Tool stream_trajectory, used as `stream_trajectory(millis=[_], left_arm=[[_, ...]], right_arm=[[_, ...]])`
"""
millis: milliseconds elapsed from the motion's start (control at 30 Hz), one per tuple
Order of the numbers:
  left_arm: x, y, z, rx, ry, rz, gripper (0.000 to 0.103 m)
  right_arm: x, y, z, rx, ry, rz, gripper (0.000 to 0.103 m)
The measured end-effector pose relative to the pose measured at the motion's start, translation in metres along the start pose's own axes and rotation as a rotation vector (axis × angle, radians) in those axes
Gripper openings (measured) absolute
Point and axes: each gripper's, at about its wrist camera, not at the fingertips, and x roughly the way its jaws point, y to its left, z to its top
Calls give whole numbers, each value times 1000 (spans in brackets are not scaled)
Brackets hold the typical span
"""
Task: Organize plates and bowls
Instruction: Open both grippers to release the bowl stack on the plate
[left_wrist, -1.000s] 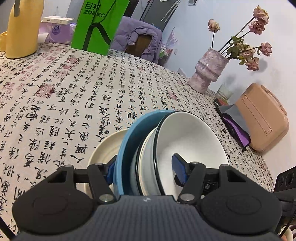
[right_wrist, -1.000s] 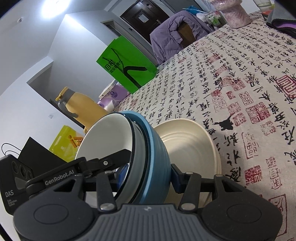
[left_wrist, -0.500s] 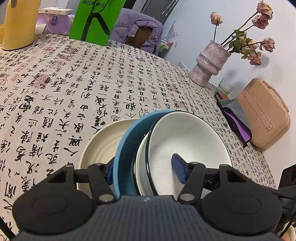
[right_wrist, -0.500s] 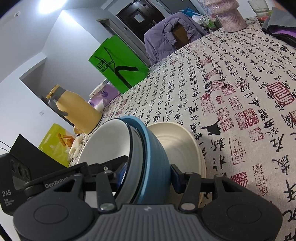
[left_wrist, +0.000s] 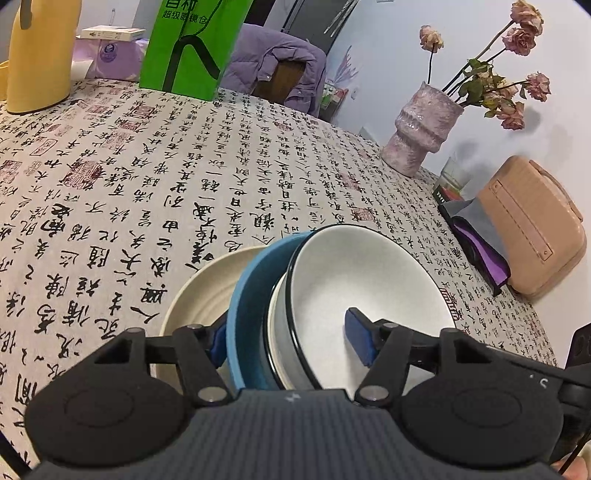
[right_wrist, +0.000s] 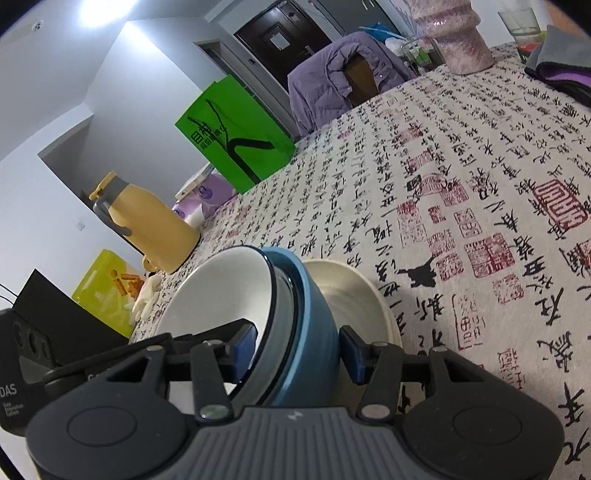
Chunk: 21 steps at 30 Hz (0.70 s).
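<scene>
Bowls nest already: white black-rimmed bowl (left_wrist: 365, 280) inside blue bowl (right_wrist: 314, 332), tilted on cream plate (left_wrist: 207, 284); both my grippers' fingers, just loosening, straddle them.

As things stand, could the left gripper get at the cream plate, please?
Probably not directly: the left gripper straddles the tilted blue bowl and white bowl, and these sit over the cream plate.

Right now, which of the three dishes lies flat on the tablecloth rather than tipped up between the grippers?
The cream plate. It rests flat on the tablecloth, while the blue bowl and the black-rimmed white bowl nested in it stand tilted on edge.
</scene>
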Motion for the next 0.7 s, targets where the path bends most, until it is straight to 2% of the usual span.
stream_trajectory(millis=[133, 200, 333, 400, 467, 567, 633, 700], left_arm=[[-5, 0, 0, 5, -24, 5, 75], [-9, 0, -1, 13, -48, 17, 81], [-19, 1, -3, 23, -97, 26, 90], [-25, 1, -3, 26, -121, 37, 98], [-30, 2, -5, 28, -142, 35, 99], [-37, 1, -7, 41, -168, 43, 103], [-43, 1, -10, 44, -185, 45, 103], [-48, 1, -12, 44, -202, 44, 103]], right_arm=[[-8, 2, 1, -21, -36, 13, 65], [-12, 6, 1, -40, -61, 20, 76], [-23, 14, 0, -92, -118, 29, 84], [-29, 17, -1, -117, -140, 29, 89], [-33, 19, -2, -132, -156, 27, 95], [-38, 20, -4, -142, -166, 24, 96], [-41, 20, -6, -147, -171, 22, 103], [-45, 23, -9, -159, -184, 24, 103]])
